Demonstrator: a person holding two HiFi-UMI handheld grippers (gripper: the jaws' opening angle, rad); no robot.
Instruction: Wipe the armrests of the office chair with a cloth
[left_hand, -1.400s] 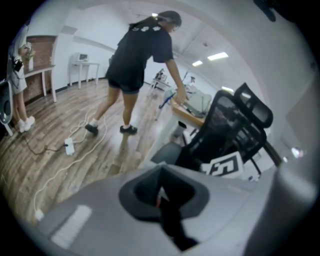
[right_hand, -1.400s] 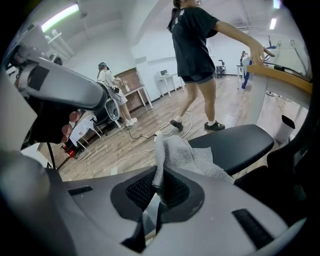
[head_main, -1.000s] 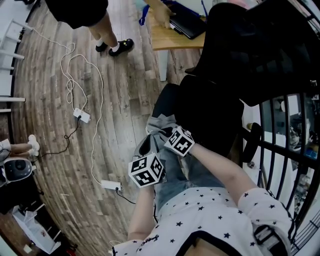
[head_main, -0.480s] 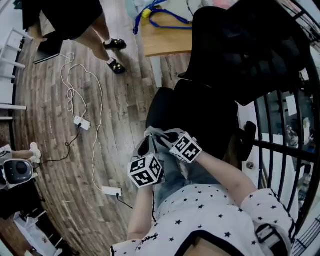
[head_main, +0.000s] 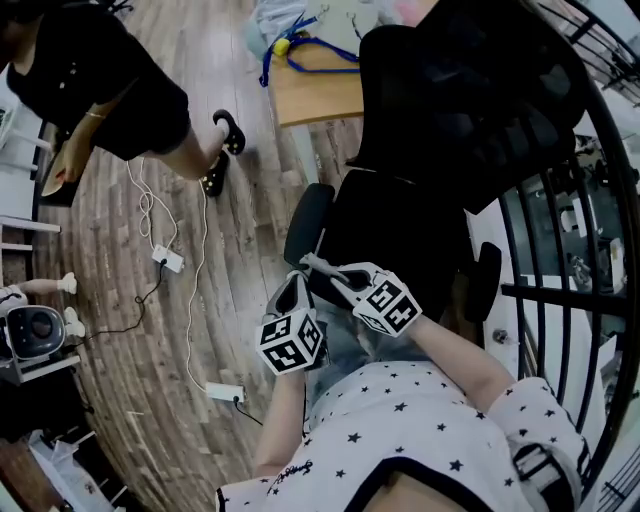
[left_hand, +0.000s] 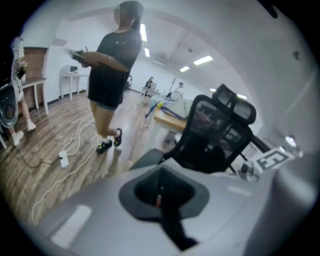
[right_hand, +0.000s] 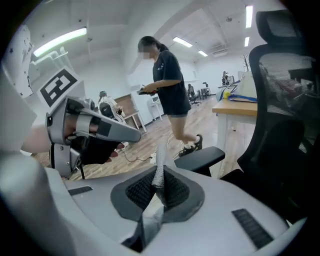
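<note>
My right gripper (right_hand: 159, 186) has its fingers pinching the cloth (right_hand: 160, 167), a narrow grey strip. Its long axis runs straight out past the fingertips, free end pointing up and ahead. The armrest (right_hand: 204, 156) sits just beyond the fingers, slightly right, not touched. My left gripper (left_hand: 161, 196) has its fingers pressed together with nothing seen between them, and it's held just left of the right fingers. Both forearms reach forward toward the office chair (head_main: 410, 215), the right one angled inward.
</note>
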